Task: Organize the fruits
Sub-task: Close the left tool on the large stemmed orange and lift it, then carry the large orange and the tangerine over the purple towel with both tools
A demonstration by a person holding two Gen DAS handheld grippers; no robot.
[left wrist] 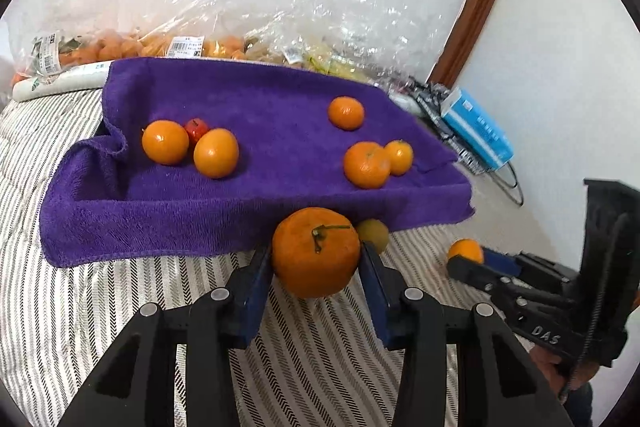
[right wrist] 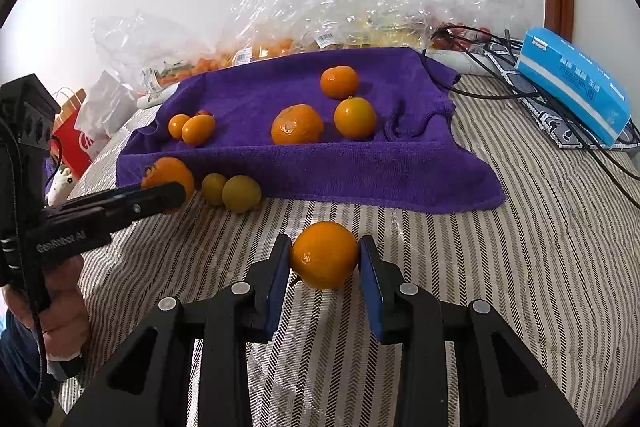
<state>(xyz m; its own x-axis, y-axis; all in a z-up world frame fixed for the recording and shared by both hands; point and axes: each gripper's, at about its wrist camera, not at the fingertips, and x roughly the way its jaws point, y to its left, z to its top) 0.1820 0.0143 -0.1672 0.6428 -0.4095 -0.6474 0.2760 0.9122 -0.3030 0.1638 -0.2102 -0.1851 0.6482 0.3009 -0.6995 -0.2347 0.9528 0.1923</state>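
The left wrist view looks over a striped bed cover [left wrist: 100, 307]. The left claw [left wrist: 316, 259] has a big orange with a green stem [left wrist: 316, 253] between its two blue pads, just in front of the purple towel [left wrist: 256, 211]. The pads sit right at the orange's sides, and the claw grips it. A yellow-green fruit [left wrist: 374, 233] peeks out behind this orange, by the towel's front edge. On the towel lie five oranges and one small red fruit [left wrist: 197, 129]. Two oranges [left wrist: 216, 153] sit beside the red fruit on the towel's left part. Three more oranges [left wrist: 366, 165] lie on its right part. Behind the towel are clear plastic bags [left wrist: 248, 23] with more fruit inside. To the right of the towel, the right claw [left wrist: 468, 259] holds a small orange [left wrist: 466, 251], and a blue box [left wrist: 478, 129] lies farther back.

The right wrist view shows the right claw [right wrist: 325, 259] clenched on that small orange [right wrist: 325, 255], in front of the towel [right wrist: 320, 167], over the striped cover. The left claw [right wrist: 168, 193] is at the towel's front left corner with the big orange [right wrist: 170, 175]. Two yellow-green fruits [right wrist: 232, 191] lie beside it against the towel's edge. A hand [right wrist: 60, 299] holds the left claw's handle. The blue box [right wrist: 576, 83] sits to the right of the towel, on some black cables [right wrist: 496, 75].
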